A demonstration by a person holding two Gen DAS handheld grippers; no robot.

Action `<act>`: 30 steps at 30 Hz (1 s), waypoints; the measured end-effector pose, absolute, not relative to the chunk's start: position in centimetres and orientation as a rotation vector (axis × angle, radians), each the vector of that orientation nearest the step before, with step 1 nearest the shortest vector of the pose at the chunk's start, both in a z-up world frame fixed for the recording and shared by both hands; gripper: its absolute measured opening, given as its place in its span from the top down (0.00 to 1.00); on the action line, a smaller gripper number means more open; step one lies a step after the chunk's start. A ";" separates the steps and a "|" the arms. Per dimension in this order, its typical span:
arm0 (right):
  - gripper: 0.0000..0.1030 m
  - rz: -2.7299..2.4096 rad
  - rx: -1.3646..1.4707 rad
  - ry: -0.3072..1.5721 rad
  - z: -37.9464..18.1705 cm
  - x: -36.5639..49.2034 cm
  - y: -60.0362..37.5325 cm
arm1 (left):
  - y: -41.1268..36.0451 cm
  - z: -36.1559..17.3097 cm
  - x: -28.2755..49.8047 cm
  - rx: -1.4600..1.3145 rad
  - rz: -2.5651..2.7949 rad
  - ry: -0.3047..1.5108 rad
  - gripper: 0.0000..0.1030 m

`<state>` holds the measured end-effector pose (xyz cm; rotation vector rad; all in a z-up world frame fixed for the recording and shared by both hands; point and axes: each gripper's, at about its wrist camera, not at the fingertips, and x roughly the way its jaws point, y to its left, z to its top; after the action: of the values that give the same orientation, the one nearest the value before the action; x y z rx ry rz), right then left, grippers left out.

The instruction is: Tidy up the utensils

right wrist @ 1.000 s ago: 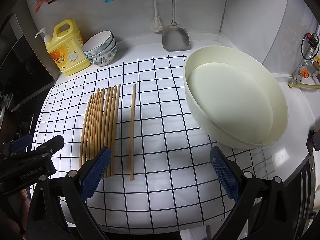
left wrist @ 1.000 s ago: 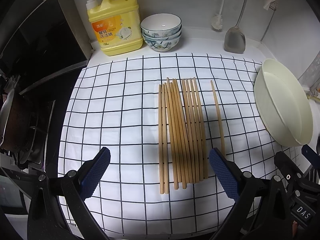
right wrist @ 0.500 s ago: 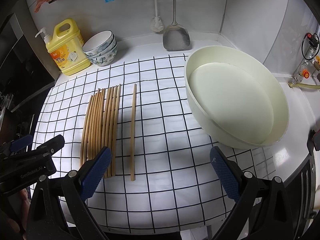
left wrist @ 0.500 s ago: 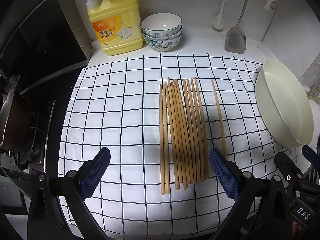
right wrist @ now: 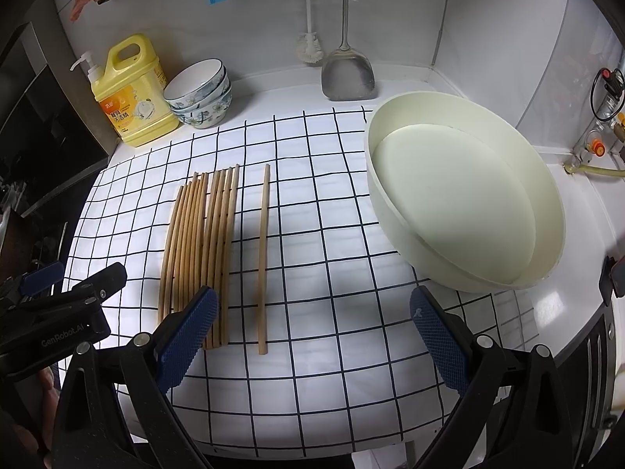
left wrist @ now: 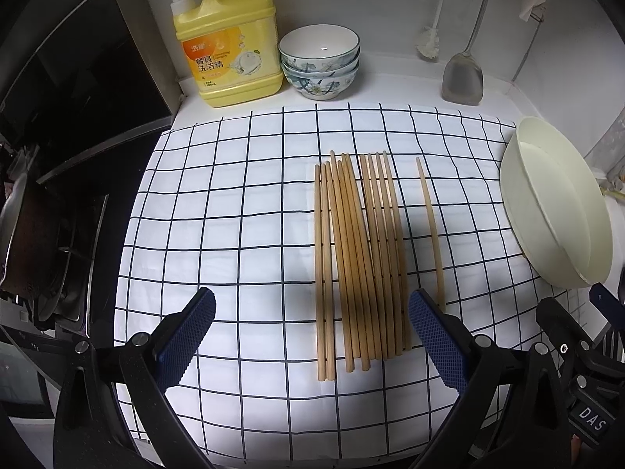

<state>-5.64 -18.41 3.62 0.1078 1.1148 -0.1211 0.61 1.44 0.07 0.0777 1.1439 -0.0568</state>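
Note:
Several wooden chopsticks (left wrist: 359, 258) lie side by side on a white cloth with a black grid (left wrist: 234, 234); they also show in the right wrist view (right wrist: 199, 242). One single chopstick (left wrist: 429, 226) lies apart to their right, also in the right wrist view (right wrist: 263, 254). My left gripper (left wrist: 310, 336) is open and empty, held above the near ends of the row. My right gripper (right wrist: 312, 332) is open and empty, above the cloth just right of the single chopstick. The left gripper's body (right wrist: 58, 308) shows at the left of the right wrist view.
A cream round basin (right wrist: 461, 195) sits at the right of the counter. A yellow detergent jug (left wrist: 226, 39), stacked bowls (left wrist: 320, 62), a brush and a metal spatula (left wrist: 463, 78) stand along the back wall. A stove with a pan (left wrist: 23, 234) lies left.
Both views have shifted very slightly, the chopsticks sitting a touch lower in the frames. The chopsticks have not moved on the cloth and both grippers stay open.

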 end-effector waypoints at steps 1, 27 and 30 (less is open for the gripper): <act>0.08 -0.121 0.106 1.114 3.6 -5.6 -18.3 | 1.5 0.0 0.6 0.076 -0.056 1.144 0.06; 0.08 0.108 0.206 1.052 -1.5 -7.1 -17.0 | 6.6 -6.6 2.6 0.063 -0.050 1.061 0.06; 0.08 0.114 0.221 1.070 -2.8 -6.7 -17.8 | 6.6 -7.0 2.8 0.049 -0.038 1.037 0.06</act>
<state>-6.72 -17.82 -2.77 0.2207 1.0700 0.1143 2.81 6.55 -6.96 0.0488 1.0369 -0.0378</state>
